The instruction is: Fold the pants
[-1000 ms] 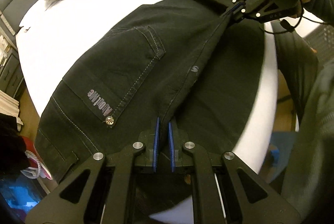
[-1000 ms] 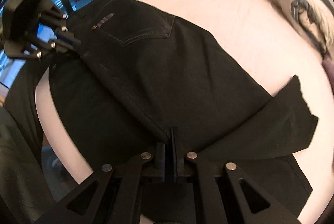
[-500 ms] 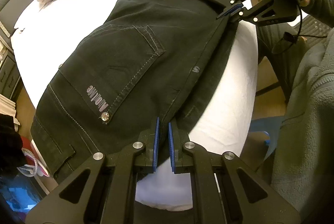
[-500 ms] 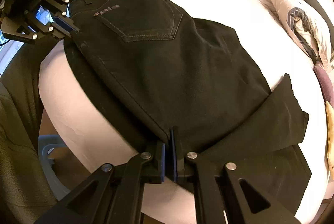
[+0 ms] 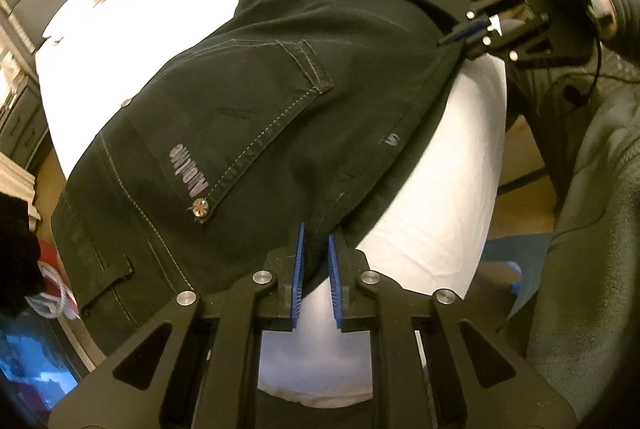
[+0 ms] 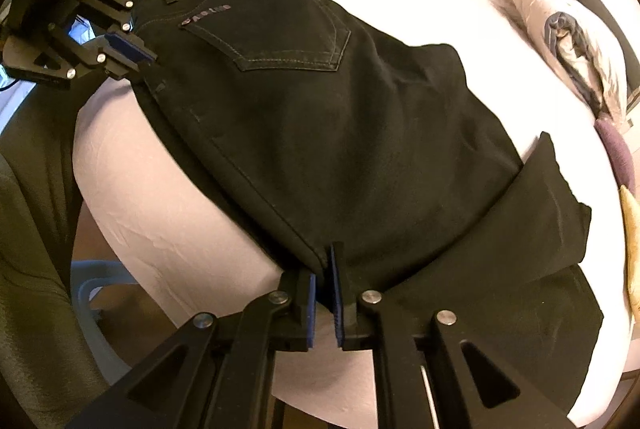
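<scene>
With the black pants laid doubled along the bed edge, both sets of fingers are opening: left gripper and right gripper are letting go of the seam edge between their blue pads.

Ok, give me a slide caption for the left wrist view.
Left gripper opening at the edge of black pants laid on a white bed.

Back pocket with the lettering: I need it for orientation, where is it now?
Facing up on the black pants, left of centre in the left wrist view: back pocket, near the waistband.
</scene>
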The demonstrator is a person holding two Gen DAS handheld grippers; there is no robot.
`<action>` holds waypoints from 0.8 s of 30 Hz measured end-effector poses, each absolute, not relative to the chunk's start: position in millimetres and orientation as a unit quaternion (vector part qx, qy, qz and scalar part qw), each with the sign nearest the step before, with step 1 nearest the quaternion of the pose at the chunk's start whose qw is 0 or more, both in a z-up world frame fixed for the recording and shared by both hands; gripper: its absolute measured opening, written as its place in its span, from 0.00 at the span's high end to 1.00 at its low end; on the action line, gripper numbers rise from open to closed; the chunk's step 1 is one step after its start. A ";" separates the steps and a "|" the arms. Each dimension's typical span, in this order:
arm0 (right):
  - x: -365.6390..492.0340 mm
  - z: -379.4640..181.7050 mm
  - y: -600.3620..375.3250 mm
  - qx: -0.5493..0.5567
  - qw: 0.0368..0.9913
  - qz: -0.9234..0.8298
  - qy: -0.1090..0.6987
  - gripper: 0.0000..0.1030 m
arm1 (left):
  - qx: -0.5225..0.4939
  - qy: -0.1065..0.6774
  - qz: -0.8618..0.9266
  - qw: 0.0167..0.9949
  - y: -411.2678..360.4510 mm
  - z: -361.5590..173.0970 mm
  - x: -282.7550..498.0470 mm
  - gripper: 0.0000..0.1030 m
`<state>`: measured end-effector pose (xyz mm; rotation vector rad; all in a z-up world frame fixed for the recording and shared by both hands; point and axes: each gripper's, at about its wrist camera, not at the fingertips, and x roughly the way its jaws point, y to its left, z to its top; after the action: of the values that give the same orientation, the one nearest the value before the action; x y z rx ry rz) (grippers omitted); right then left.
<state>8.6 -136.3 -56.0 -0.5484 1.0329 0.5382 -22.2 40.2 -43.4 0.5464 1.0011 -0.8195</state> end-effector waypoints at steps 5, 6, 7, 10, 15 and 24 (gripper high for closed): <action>6.8 -53.0 -137.3 -0.254 0.811 0.229 0.474 0.81 | 0.265 0.477 -0.367 0.753 38.9 -37.9 -28.9 0.80; 5.9 -52.6 -139.5 -0.251 0.813 0.228 0.474 0.78 | 0.261 0.482 -0.370 0.750 40.8 -35.6 -29.7 0.76; 6.3 -51.6 -143.0 -0.244 0.816 0.223 0.474 0.67 | 0.250 0.490 -0.376 0.746 44.6 -31.9 -28.9 0.71; 7.0 -49.7 -152.6 -0.217 0.820 0.224 0.480 0.50 | 0.236 0.505 -0.365 0.746 59.0 -18.3 -27.6 0.26; 8.3 -23.7 -176.2 -0.138 0.838 0.229 0.476 0.49 | 0.181 0.465 -0.352 0.792 57.8 22.3 -16.4 0.26; 102.2 20.1 -282.7 0.035 0.888 0.046 0.456 0.48 | 0.026 0.462 -0.361 0.810 -23.7 7.0 51.9 0.46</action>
<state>102.2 -282.7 20.1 0.0719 0.9477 0.0963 51.9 -23.7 7.0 0.0549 0.9872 -0.7719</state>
